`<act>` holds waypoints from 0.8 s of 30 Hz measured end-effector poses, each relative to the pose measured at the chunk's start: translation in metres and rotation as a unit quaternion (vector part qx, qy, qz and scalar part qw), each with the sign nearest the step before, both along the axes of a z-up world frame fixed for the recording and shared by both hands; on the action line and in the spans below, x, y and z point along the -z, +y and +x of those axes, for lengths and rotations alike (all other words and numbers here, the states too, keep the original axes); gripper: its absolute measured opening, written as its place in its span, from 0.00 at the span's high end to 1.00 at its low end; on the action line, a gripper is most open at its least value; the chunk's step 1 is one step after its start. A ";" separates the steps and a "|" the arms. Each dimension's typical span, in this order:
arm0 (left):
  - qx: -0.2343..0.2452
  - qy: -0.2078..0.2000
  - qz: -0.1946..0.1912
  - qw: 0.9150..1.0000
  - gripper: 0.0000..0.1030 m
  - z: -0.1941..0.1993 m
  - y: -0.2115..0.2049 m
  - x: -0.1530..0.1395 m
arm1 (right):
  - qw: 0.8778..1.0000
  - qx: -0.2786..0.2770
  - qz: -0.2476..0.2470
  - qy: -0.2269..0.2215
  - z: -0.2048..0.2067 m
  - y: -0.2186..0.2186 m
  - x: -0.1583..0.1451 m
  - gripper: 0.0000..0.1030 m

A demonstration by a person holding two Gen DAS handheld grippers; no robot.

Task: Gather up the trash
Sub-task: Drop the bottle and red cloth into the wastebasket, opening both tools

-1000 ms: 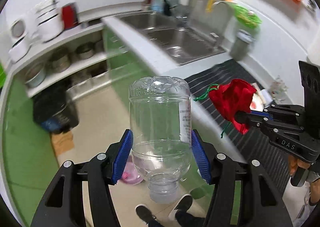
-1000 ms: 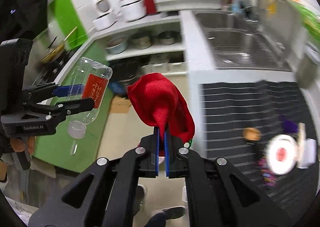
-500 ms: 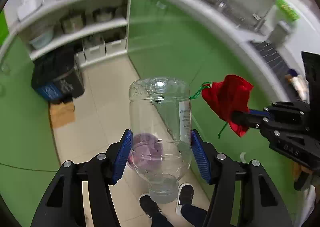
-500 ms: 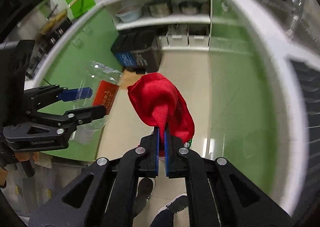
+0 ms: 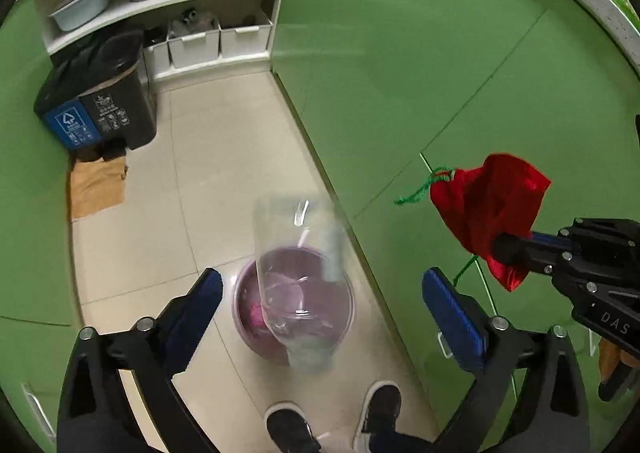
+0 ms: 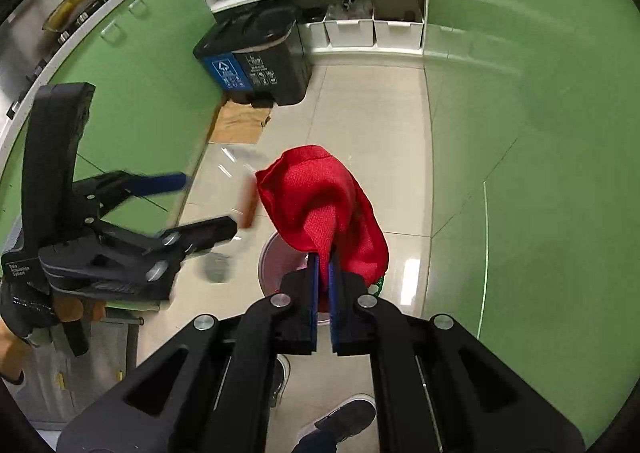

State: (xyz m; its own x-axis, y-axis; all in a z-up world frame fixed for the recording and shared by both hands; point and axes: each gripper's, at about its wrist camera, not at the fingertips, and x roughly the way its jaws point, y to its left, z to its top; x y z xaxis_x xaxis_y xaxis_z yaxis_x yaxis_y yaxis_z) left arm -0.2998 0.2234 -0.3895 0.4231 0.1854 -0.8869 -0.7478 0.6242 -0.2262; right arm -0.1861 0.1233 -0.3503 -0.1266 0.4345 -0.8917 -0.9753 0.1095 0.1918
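Observation:
A clear plastic bottle (image 5: 296, 253), neck down and blurred, drops freely between the spread jaws of my left gripper (image 5: 320, 281); the jaws are opening and neither blue pad touches it. Directly beneath it a purple bin (image 5: 240, 301) stands on the floor. My right gripper (image 6: 323, 265) is shut on a red drawstring pouch (image 6: 320, 197), which stands up above the fingers, over the same purple bin (image 6: 276, 253). In the right wrist view the left gripper (image 6: 208, 205) is at the left with the blurred bottle (image 6: 240, 189) beside it. In the left wrist view the pouch (image 5: 488, 205) is at the right.
Green cabinet fronts line both sides of a narrow tiled floor. A black and blue sorting bin (image 5: 100, 101) stands at the far end with flattened cardboard (image 5: 96, 189) in front. Shelves hold pots and white boxes. A person's shoes (image 5: 288, 429) are just below the purple bin.
Both grippers have sunk from counter height to near the floor. The left jaws have spread wide and let go of the bottle, which now falls. The right gripper still grips the pouch.

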 end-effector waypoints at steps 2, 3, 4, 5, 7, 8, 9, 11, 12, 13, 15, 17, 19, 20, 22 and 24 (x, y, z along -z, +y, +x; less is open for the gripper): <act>-0.008 0.005 -0.005 1.000 0.07 -0.003 0.003 0.005 | 1.000 -0.002 0.000 0.000 -0.001 0.003 0.003 0.96; -0.011 0.006 -0.005 1.000 0.07 -0.004 0.004 0.005 | 1.000 -0.004 0.000 0.000 -0.002 0.002 0.004 0.96; -0.014 0.006 -0.004 1.000 0.07 -0.005 0.005 0.005 | 1.000 -0.006 -0.001 0.000 -0.003 0.002 0.005 0.96; -0.017 0.006 -0.004 1.000 0.07 -0.008 0.006 0.004 | 1.000 -0.007 -0.002 0.001 -0.004 0.003 0.007 0.96; -0.022 0.007 -0.003 1.000 0.07 -0.013 0.007 0.001 | 1.000 -0.010 -0.004 0.001 -0.005 0.005 0.009 0.96; -0.025 0.008 -0.001 1.000 0.07 -0.017 0.007 -0.001 | 1.000 -0.011 -0.006 0.002 -0.006 0.006 0.010 0.96; -0.028 0.008 0.000 1.000 0.07 -0.019 0.008 -0.002 | 1.000 -0.014 -0.007 0.003 -0.008 0.007 0.012 0.96; -0.034 0.007 0.002 0.999 0.07 -0.025 0.009 -0.004 | 1.000 -0.019 -0.009 0.005 -0.012 0.009 0.015 0.96; -0.037 0.007 0.003 0.999 0.07 -0.028 0.009 -0.005 | 1.000 -0.022 -0.010 0.007 -0.014 0.010 0.016 0.96; -0.040 0.007 0.004 0.999 0.07 -0.031 0.011 -0.005 | 1.000 -0.026 -0.011 0.009 -0.017 0.012 0.019 0.96; -0.047 0.006 0.007 0.999 0.07 -0.038 0.012 -0.009 | 0.999 -0.034 -0.013 0.012 -0.023 0.016 0.023 0.96; -0.052 0.006 0.010 0.999 0.07 -0.044 0.015 -0.009 | 0.999 -0.046 -0.014 0.021 -0.030 0.021 0.029 0.96; -0.058 0.007 0.010 0.998 0.07 -0.050 0.017 -0.008 | 0.998 -0.054 -0.016 0.026 -0.036 0.025 0.035 0.96; -0.061 0.007 0.011 0.998 0.07 -0.054 0.019 -0.007 | 0.998 -0.058 -0.017 0.028 -0.039 0.027 0.038 0.96; -0.069 0.007 0.013 0.998 0.07 -0.060 0.021 -0.006 | 0.997 -0.063 -0.019 0.030 -0.043 0.032 0.045 0.92; -0.076 0.007 0.013 0.997 0.07 -0.066 0.023 -0.007 | 0.997 -0.063 -0.022 0.025 -0.044 0.034 0.050 0.79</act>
State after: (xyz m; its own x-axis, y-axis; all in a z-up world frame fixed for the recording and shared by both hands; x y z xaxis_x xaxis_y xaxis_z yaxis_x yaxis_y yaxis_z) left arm -0.3659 0.2461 -0.3829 0.3758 0.2695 -0.8867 -0.8370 0.5094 -0.1999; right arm -0.2304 0.1578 -0.4007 -0.2224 0.3735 -0.9006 -0.9713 -0.0048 0.2379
